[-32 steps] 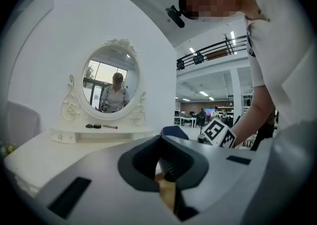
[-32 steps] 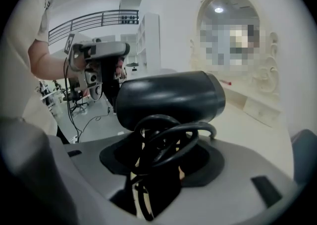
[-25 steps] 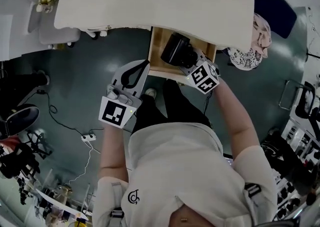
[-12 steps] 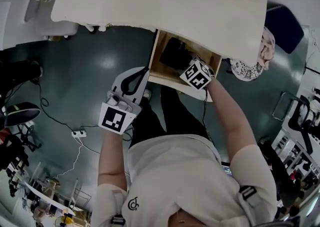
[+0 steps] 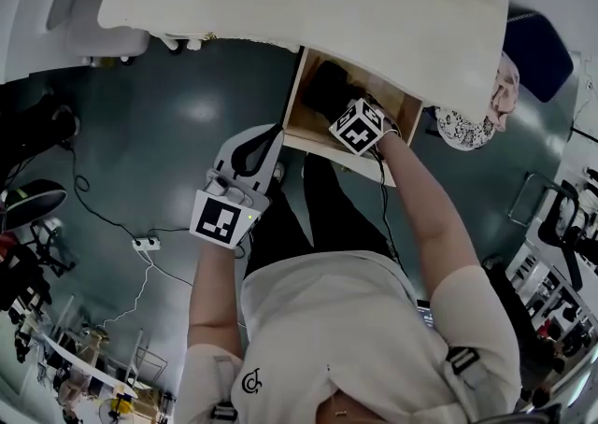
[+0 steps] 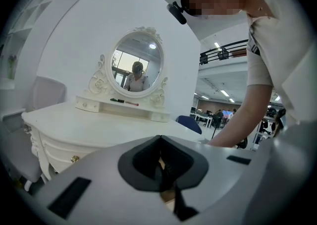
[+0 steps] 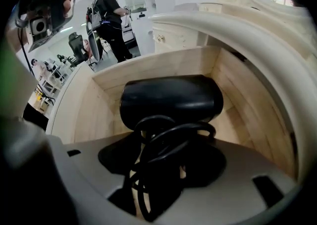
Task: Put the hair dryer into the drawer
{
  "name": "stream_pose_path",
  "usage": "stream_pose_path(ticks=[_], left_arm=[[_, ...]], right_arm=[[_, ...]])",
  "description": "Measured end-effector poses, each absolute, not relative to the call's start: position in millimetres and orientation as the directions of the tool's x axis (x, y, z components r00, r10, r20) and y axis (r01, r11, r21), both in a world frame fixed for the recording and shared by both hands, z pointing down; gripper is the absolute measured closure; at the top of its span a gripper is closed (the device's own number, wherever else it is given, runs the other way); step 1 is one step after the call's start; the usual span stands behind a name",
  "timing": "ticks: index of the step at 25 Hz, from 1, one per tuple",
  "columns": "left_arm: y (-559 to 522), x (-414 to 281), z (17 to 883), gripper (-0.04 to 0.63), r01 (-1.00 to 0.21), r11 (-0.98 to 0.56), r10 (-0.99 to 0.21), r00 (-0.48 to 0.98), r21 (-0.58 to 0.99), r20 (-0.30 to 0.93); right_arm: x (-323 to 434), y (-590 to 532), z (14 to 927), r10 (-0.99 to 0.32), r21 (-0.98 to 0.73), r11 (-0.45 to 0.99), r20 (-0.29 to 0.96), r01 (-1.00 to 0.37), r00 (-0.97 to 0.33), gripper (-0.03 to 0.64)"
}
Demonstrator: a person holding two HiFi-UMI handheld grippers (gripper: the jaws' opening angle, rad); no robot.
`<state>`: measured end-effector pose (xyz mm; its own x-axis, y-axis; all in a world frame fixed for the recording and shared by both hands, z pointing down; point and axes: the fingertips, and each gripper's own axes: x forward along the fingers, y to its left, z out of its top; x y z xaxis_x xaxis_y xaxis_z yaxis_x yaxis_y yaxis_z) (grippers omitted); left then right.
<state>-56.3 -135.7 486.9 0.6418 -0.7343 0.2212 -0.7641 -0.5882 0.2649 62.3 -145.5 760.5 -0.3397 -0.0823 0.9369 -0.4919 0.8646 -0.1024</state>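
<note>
A black hair dryer [image 5: 322, 91] with its cord coiled round the handle lies low inside the open wooden drawer [image 5: 313, 144] of the white dressing table [image 5: 308, 2]. My right gripper [image 5: 338, 106] points steeply down into the drawer. Its jaws are opening, with the dryer's handle and cord still between them. In the right gripper view the dryer's barrel [image 7: 171, 101] lies crosswise over the drawer's wooden floor [image 7: 91, 115], just past my right gripper [image 7: 163, 167]. My left gripper [image 5: 271, 133] hangs shut and holds nothing, left of the drawer's front; my left gripper [image 6: 161, 142] faces the table.
An oval mirror [image 6: 137, 68] stands on the table top [image 6: 99, 125]. A power strip [image 5: 143, 244] with cables lies on the dark floor at left. A patterned cloth [image 5: 464, 119] sits right of the drawer. A pale seat [image 5: 103, 44] stands at the table's left end.
My right gripper has sunk into the drawer with the hair dryer and tipped more steeply down. The left gripper has dropped a little beside the drawer front.
</note>
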Motion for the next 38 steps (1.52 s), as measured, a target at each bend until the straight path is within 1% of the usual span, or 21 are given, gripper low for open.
stream_pose_path(ticks=[4, 7, 10, 13, 14, 18, 21, 23, 27, 31, 34, 38], left_arm=[[-134, -60, 476, 0.581, -0.762, -0.604, -0.73, 0.647, 0.234, 0.222], [-131, -57, 465, 0.581, -0.752, -0.634, -0.721, 0.659, 0.182, 0.212], [-127, -51, 453, 0.583, -0.73, -0.664, -0.703, 0.684, 0.163, 0.195], [-125, -47, 442, 0.581, -0.713, -0.684, -0.691, 0.701, 0.155, 0.177], [-125, -47, 438, 0.583, -0.709, -0.688, -0.689, 0.705, 0.155, 0.168], [-122, -45, 419, 0.583, -0.698, -0.699, -0.683, 0.716, 0.154, 0.145], [-117, -40, 406, 0.583, -0.684, -0.725, -0.666, 0.727, 0.084, 0.168], [-116, -35, 395, 0.583, -0.659, -0.751, -0.645, 0.746, 0.041, 0.165], [-122, -34, 386, 0.583, -0.647, -0.762, -0.632, 0.75, 0.016, 0.193], [-120, -34, 378, 0.583, -0.656, -0.753, -0.636, 0.746, 0.056, 0.197], [-118, -31, 367, 0.583, -0.644, -0.762, -0.626, 0.759, 0.063, 0.181], [-116, -26, 347, 0.583, -0.612, -0.791, -0.601, 0.782, 0.023, 0.163]], right_arm=[[67, -148, 756, -0.117, -0.071, 0.851, 0.94, -0.52, -0.319, 0.331], [68, -154, 736, -0.162, -0.055, 0.828, 0.929, -0.558, -0.333, 0.33], [68, -157, 702, -0.226, -0.046, 0.798, 0.902, -0.601, -0.369, 0.346], [69, -160, 662, -0.329, -0.014, 0.759, 0.854, -0.651, -0.403, 0.361], [69, -161, 648, -0.367, 0.0, 0.745, 0.835, -0.667, -0.41, 0.372], [72, -156, 591, -0.498, 0.03, 0.684, 0.749, -0.729, -0.437, 0.483], [74, -149, 553, -0.568, 0.04, 0.644, 0.694, -0.764, -0.442, 0.562], [75, -148, 527, -0.62, 0.05, 0.617, 0.645, -0.785, -0.446, 0.605], [73, -149, 470, -0.714, 0.038, 0.581, 0.504, -0.813, -0.487, 0.609], [74, -134, 415, -0.771, 0.003, 0.575, 0.338, -0.818, -0.54, 0.609], [83, -123, 381, -0.813, 0.005, 0.548, 0.24, -0.837, -0.531, 0.609], [98, -108, 336, -0.862, 0.029, 0.495, 0.141, -0.869, -0.486, 0.611]])
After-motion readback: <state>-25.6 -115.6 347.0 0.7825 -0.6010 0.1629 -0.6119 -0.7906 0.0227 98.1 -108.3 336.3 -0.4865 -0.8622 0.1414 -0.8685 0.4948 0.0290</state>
